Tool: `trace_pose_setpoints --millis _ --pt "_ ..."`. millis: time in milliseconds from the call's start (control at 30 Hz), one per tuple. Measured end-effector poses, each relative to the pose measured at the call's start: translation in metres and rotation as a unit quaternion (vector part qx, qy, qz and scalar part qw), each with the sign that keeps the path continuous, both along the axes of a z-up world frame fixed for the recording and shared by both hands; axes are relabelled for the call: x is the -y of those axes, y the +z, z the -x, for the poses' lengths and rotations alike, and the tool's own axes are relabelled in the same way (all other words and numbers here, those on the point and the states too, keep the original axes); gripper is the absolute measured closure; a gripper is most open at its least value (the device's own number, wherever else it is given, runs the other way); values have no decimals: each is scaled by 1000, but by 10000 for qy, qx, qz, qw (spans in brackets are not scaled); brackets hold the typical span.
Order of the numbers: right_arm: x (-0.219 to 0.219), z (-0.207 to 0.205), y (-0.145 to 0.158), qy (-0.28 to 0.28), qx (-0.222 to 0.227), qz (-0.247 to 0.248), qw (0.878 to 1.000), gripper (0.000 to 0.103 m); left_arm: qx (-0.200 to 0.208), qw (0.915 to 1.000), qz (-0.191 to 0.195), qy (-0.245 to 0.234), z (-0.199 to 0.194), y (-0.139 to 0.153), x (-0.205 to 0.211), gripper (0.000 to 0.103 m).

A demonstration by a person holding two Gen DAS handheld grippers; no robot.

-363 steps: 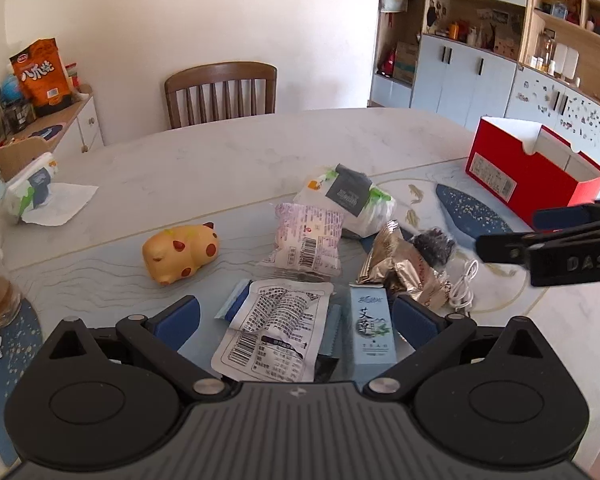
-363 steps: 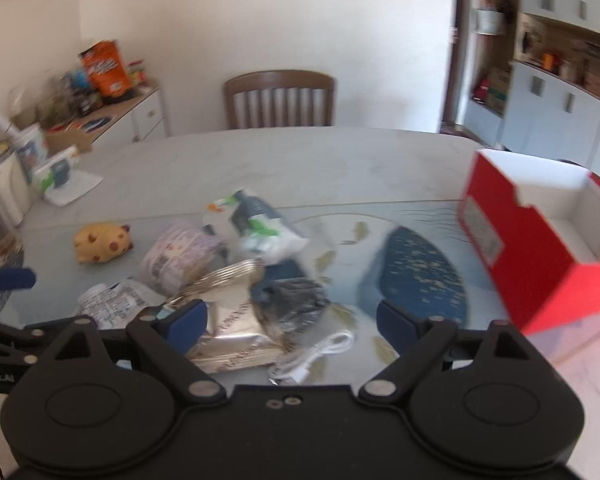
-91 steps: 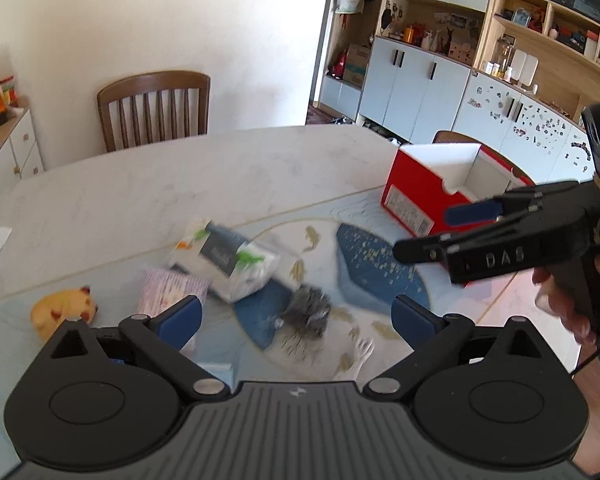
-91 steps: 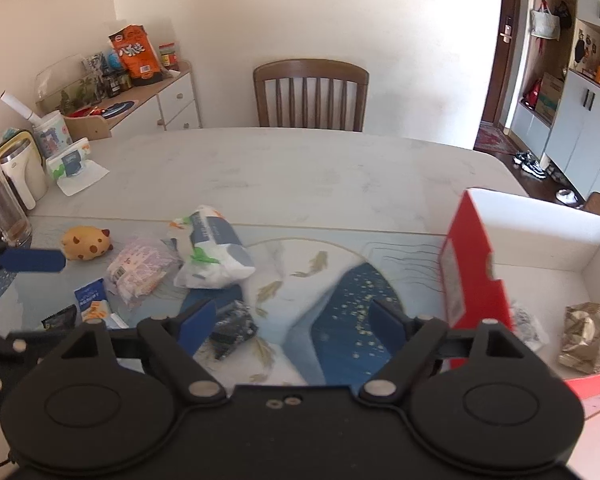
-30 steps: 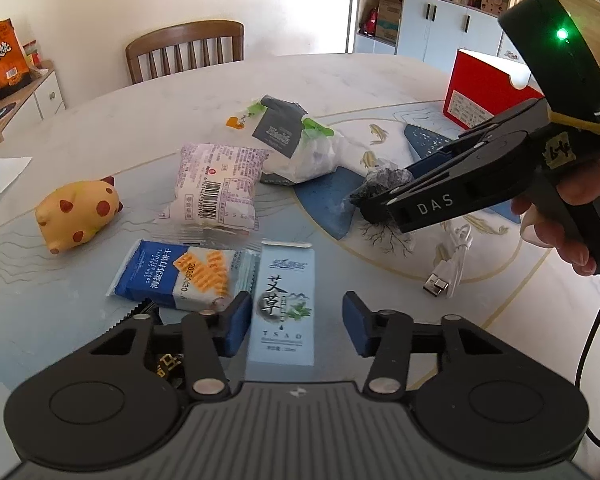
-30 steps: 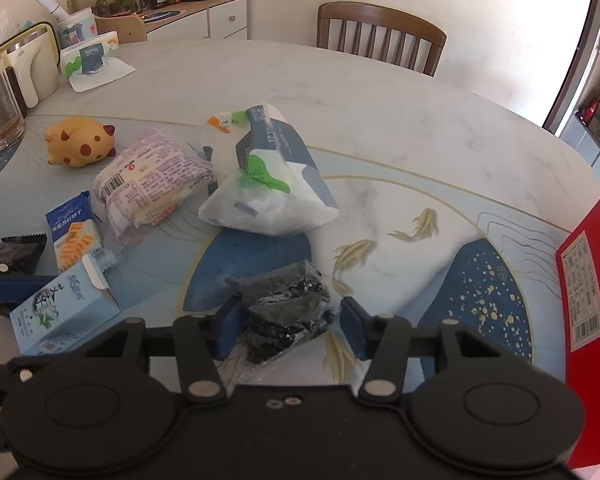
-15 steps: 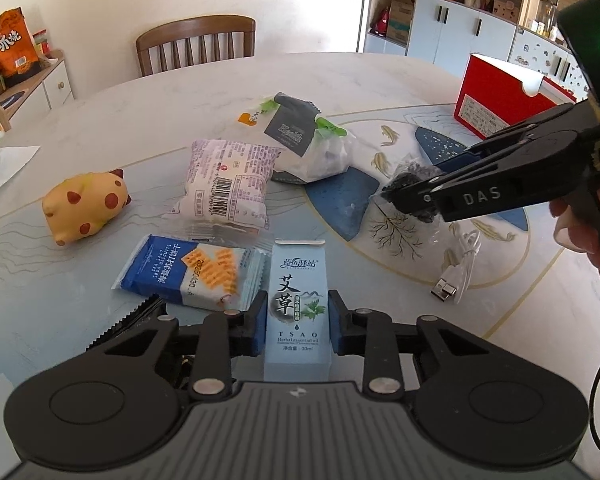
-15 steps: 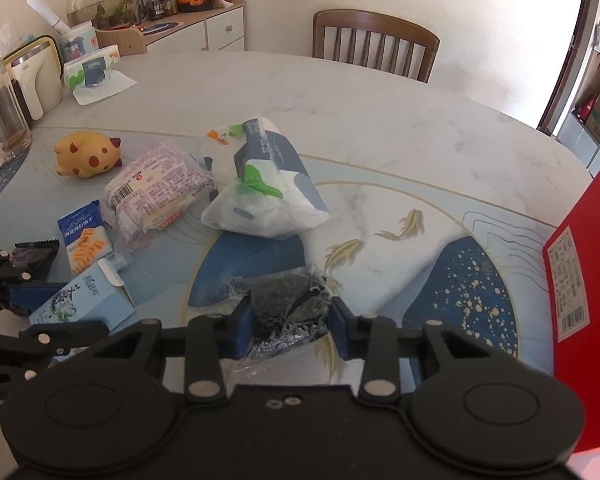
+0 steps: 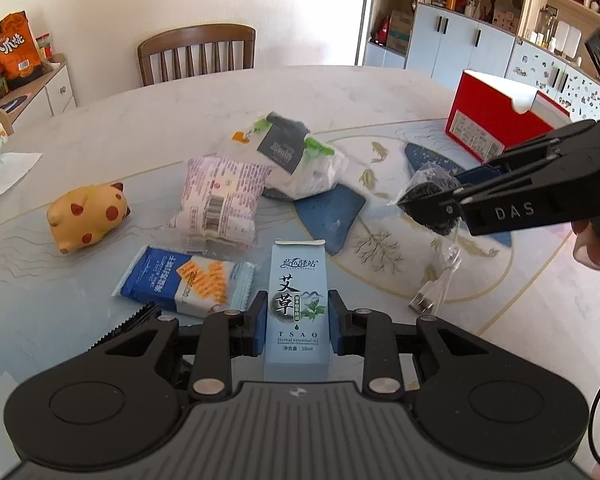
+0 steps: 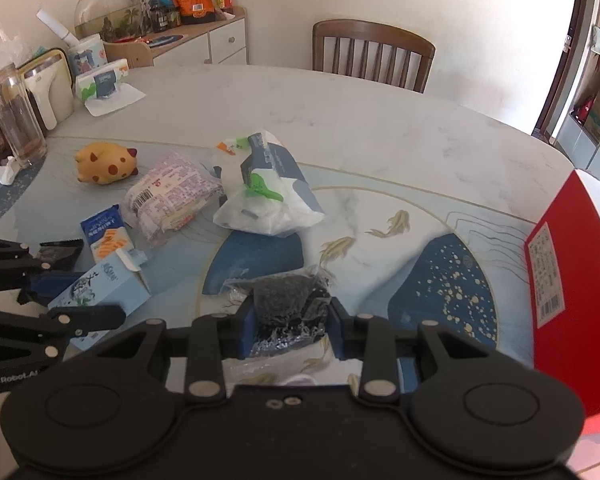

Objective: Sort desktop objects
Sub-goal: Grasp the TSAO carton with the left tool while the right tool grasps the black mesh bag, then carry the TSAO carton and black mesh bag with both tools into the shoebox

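Both picks look done, so this is the carry step of the sorting. The left gripper (image 9: 297,322) is clamped on the light blue carton (image 9: 296,312), pads pressing both long sides, carton standing up between them. The right gripper (image 10: 291,326) is closed on the crinkly dark packet (image 10: 290,304) — in the left view that packet (image 9: 430,200) hangs clear of the table (image 9: 180,112), with the white cable (image 9: 432,292) lying under it.

Next move, I'd guess, is swinging both over to the red box (image 9: 496,120), well apart at the far right, and letting go above its open top — the packet is floppy so it may snag on the rim.

Both grippers tilt down and forward at the table. Toy pig (image 9: 86,216), blue snack pack (image 9: 184,280), pink pack (image 9: 220,196) and tissue pack (image 9: 296,160) haven't been sorted yet.
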State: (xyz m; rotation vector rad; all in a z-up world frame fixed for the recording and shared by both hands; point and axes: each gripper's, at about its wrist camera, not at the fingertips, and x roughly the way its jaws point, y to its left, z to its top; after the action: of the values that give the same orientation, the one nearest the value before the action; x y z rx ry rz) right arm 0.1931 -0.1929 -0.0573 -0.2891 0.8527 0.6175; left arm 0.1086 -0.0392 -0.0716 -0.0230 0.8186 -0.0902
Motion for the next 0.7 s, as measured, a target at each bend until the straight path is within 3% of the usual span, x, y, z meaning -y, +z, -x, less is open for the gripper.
trace_pose_setpoints --millis 700 --pt "66 11 50 -377 -93 -299 9988 69 390 9991 -4 -184 -8 59 52 75"
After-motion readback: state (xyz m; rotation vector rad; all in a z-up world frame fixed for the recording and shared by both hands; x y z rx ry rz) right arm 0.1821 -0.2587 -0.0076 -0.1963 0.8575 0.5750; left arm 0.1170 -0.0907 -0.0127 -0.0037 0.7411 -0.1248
